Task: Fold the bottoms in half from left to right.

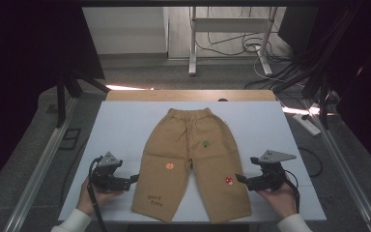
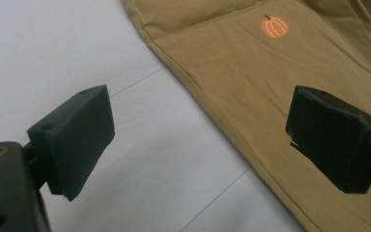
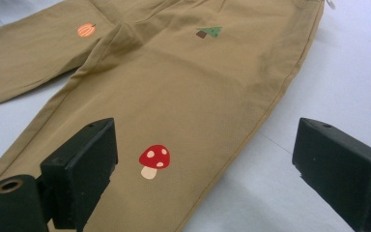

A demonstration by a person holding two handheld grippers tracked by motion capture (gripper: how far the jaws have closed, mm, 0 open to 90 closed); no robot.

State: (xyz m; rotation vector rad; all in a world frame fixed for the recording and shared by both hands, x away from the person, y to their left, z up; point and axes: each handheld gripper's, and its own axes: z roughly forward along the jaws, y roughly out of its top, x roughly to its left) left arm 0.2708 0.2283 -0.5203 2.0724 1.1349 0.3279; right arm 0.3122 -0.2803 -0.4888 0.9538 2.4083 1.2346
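Note:
Tan child's trousers lie flat on the white table, waistband away from me, legs toward me. They bear an orange pumpkin, a red mushroom, a green tree and small lettering. My left gripper is open just off the outer seam of the left leg, nothing between its jaws. On the opposite side, my right gripper is open at the outer edge of the right leg, its jaws straddling the seam above the cloth.
The white table's near edge runs by the person's sleeves. A wooden strip borders its far side. Beyond stand a white desk frame, floor cables and a power strip. Metal rails flank the table.

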